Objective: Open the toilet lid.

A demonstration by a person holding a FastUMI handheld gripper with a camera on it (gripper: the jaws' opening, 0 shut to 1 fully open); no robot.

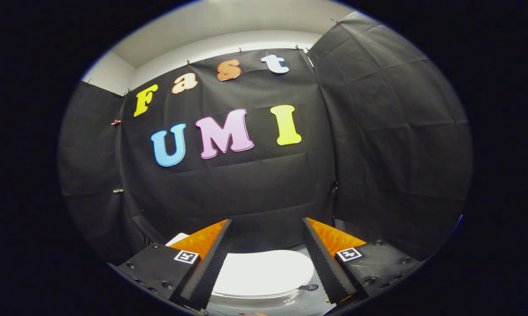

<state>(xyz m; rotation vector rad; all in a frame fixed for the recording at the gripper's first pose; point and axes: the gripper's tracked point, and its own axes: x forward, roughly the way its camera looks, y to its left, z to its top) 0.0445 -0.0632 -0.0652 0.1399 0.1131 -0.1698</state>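
Note:
The white toilet lid (264,272) lies flat and closed, low down between and below my two fingers. My gripper (267,224) stands open above it, fingers spread wide with nothing between them. The fingertips point at the black cloth wall beyond, well above the lid. The lid's near rim curves under the fingers, and a small dark tab (308,287) sits by its right edge.
Black cloth walls (378,145) close the booth at the back and on both sides. A white corner of the toilet's tank (176,239) peeks out behind the left finger. A pale ceiling (229,30) runs above the cloth.

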